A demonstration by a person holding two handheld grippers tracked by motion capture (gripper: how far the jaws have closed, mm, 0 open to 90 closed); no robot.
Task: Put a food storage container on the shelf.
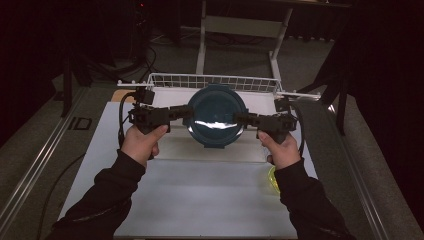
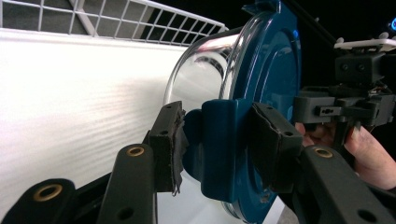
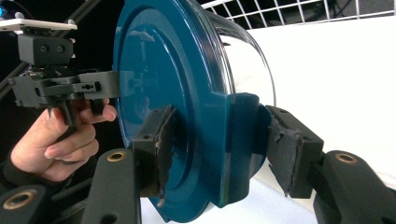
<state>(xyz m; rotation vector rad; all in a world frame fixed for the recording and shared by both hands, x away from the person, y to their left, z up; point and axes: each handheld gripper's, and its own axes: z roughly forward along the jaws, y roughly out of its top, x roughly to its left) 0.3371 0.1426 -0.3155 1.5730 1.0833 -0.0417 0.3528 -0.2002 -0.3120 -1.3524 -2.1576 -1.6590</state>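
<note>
A dark room surrounds our white desk (image 1: 200, 200). Nearest us, a yellow-green object (image 1: 272, 179) lies at its right edge. Above the desk's middle we hold a round clear-glass container with a dark blue plastic lid (image 1: 215, 116), carried between both hands. The left gripper (image 1: 181, 113) and right gripper (image 1: 241, 119) each clamp a lid latch tab; these tabs look like the firmest hold. We judge it heavy, rigid, breakable. Forearms reach forward, grippers pointing inward. Beyond stands a white wire basket (image 1: 215, 81).

Glossy blue plastic lid (image 1: 216, 107) w/ clear glass bowl (image 2: 198, 77) (smooth)
</note>
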